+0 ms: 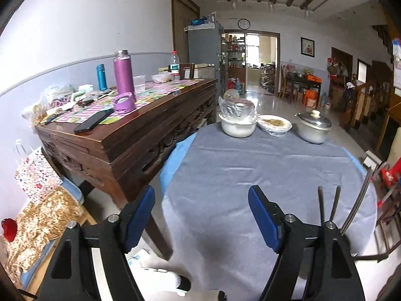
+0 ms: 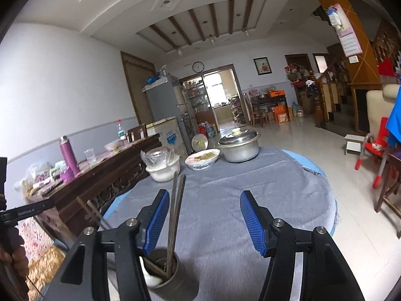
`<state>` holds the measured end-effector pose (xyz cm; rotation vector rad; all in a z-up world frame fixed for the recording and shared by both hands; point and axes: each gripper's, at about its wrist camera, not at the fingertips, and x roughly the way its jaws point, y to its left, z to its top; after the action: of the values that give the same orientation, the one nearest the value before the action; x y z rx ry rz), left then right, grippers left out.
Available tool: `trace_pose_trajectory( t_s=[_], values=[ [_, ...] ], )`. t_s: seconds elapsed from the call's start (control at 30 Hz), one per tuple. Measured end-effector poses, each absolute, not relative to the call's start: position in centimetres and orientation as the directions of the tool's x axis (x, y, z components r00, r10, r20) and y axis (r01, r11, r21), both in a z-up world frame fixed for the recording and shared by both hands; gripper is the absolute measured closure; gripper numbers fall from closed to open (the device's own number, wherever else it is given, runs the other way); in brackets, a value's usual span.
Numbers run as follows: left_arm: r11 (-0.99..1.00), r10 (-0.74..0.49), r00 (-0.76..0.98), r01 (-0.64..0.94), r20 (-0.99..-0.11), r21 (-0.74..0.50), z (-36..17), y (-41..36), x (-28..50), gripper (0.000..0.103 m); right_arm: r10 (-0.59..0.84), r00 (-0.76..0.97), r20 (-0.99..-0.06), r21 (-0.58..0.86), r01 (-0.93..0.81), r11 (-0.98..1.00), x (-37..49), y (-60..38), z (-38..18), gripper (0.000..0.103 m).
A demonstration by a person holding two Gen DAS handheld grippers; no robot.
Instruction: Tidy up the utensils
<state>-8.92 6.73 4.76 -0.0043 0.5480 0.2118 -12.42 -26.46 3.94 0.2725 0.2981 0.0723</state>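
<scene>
Utensils stand in a metal cup on the grey-clothed round table, both grippers empty.

In the right wrist view, lower centre, one metal cup [image 2: 167,273] holds two upright chopsticks [image 2: 175,215], a white spoon [image 2: 151,277] and two more sticks leaning left. The right gripper [image 2: 201,222] hovers level above the cup, jaws wide apart. The left gripper [image 1: 201,217], bottom centre of its view, is likewise spread, holding nothing. At the table's [image 1: 225,175] far edge sit three dishes: a white pot [image 1: 237,125], a wrapped bowl [image 1: 275,125], a lidded metal pot [image 1: 313,126].
</scene>
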Motion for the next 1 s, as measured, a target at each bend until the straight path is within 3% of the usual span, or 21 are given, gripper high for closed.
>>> trace_pose_trajectory(
  t_s=[0.23, 0.57, 1.0],
  values=[
    [0.965, 0.261, 0.837, -0.226, -0.48, 0.13, 5.0, 5.2, -11.6, 0.015, 0.134, 0.946, -0.295, 0.258, -0.056, 0.965, -14.2, -25.6, 4.3, 0.04],
    [0.963, 0.265, 0.87, -0.212, -0.415, 0.169, 7.0, 1.6, -16.8, 0.014, 0.178, 0.934, -0.309, 0.276, -0.091, 0.957, -17.3, -24.7, 5.7, 0.037],
    [0.975, 0.213, 0.885, -0.167, -0.415, 0.143, 8.3, -2.1, -21.8, 0.014, 0.181, 0.898, -0.402, 0.267, -0.075, 0.961, -22.4, -24.7, 6.9, 0.034]
  ],
)
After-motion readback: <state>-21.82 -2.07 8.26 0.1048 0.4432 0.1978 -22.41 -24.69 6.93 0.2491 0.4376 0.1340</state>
